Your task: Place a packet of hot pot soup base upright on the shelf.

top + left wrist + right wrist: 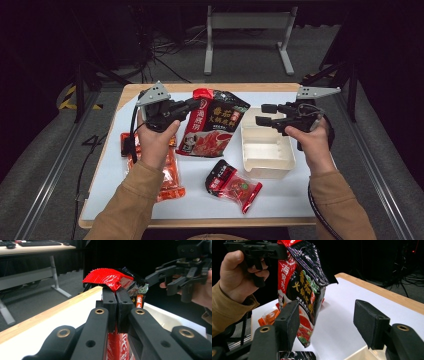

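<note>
Risk number one here is the big soup-base pouch (212,125) slipping: the left gripper (192,104) is clamped tight on just its crimped red top edge, so all the weight hangs off a thin strip of foil. A swing could peel it loose or knock it against the cream tray (267,167) near the desk's right edge. The right gripper (265,115) has jaws spread wide with nothing between them, so no backup. The pouch hangs above the middle of the desk (280,200) toward the far edge, long axis roughly upright, red top up, bottom tilting toward the near edge.
</note>
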The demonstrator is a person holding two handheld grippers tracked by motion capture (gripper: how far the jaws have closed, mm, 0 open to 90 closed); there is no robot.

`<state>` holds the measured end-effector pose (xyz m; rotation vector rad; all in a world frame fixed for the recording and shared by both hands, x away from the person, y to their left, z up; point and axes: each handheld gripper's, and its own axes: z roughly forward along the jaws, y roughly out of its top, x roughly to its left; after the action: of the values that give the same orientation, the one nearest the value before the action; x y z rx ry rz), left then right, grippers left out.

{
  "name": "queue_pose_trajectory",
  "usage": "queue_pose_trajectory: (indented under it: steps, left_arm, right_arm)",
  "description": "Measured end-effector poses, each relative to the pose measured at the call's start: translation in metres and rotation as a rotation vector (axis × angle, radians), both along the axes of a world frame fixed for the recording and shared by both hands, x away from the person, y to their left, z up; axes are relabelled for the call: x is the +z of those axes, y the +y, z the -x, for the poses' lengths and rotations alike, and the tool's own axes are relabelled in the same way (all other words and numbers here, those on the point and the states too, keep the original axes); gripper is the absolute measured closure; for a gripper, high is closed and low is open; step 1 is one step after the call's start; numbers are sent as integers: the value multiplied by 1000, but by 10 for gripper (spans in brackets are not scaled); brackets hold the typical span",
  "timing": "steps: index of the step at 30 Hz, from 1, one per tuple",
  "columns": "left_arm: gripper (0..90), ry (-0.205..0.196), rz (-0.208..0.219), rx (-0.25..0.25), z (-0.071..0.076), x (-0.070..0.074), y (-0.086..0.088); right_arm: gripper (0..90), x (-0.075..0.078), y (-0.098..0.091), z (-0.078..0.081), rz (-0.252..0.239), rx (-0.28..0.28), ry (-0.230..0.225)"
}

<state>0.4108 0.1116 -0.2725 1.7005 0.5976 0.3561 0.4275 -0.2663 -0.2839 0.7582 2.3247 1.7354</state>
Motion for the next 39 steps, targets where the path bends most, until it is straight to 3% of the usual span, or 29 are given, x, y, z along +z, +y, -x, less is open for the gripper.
queue_pose_trajectory:
  steps: [11, 23, 26, 30, 33, 39]
  left_arm:
    - [882, -11, 7, -22, 5, 1, -8]
    - [880, -12, 24, -62, 7, 0, -12]
    - [881, -10, 26, -73, 7, -2, -14]
    - [880, -5, 30, -75, 8, -2, -15]
    - [878, -4, 26, -76, 8, -3, -14]
    - [870, -10, 51, -72, 9, -4, -11]
  right_arm:
    - [363, -3, 28, -8, 19, 37, 3]
    - [402, -9, 45, -17, -15, 86, 48]
    - [491, -9, 47, -17, -21, 105, 35]
    - [694, -8, 49, -15, 2, 139, 13]
    - [748, -7, 49, -15, 32, 143, 2]
    - [777, 0, 51, -10, 44, 129, -15]
